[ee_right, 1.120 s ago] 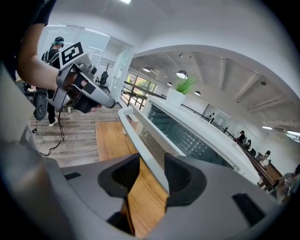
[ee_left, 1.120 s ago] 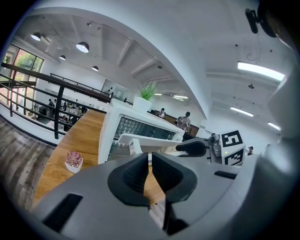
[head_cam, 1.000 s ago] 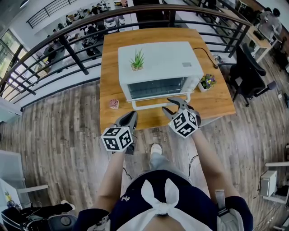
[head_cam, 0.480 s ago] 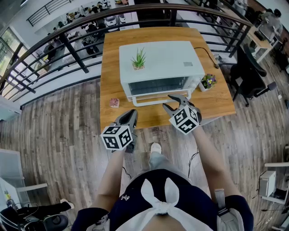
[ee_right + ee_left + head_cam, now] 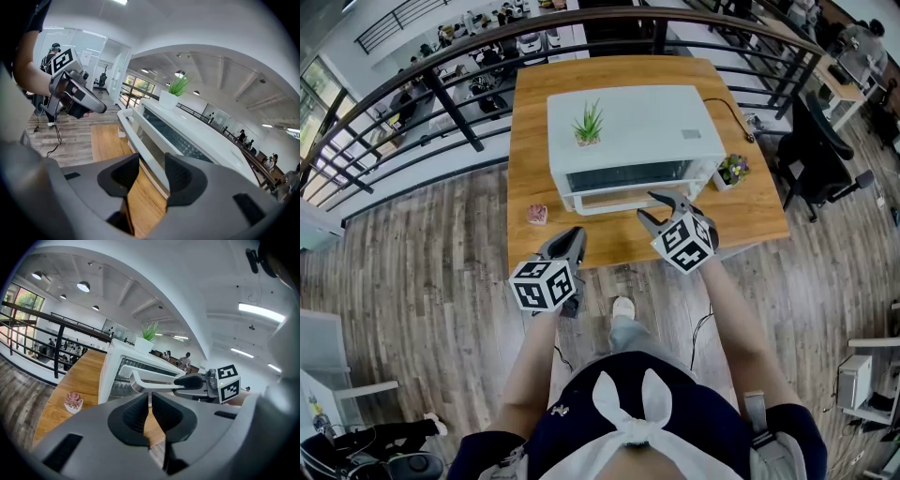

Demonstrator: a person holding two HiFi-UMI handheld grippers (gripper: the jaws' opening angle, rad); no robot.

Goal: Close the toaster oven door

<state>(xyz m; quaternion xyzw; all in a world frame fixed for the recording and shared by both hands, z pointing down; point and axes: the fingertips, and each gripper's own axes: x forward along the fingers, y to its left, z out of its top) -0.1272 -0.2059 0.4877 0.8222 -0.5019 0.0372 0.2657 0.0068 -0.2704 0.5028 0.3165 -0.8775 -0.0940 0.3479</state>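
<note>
My right tongs point(image 5: 656, 208) stand wide and empty, just beside the right end of the handle point(image 5: 614, 204). The handle runs left to right across the door point(image 5: 623, 180), which looks nearly shut and lies straight ahead on the tabletop point(image 5: 741, 220). My left tongs point(image 5: 570, 242), pinched shut on nothing, sit farther off.

The toaster oven door point(image 5: 623, 178) is swung up closer to the white oven body than a second ago, with less of its glass tilted toward the camera. Its white handle point(image 5: 614, 204) lies nearer the oven front, so more bare table point(image 5: 534, 122) shows in front of it. The right hand-held gripper point(image 5: 647, 206) has moved in with the handle, toward the oven.
</note>
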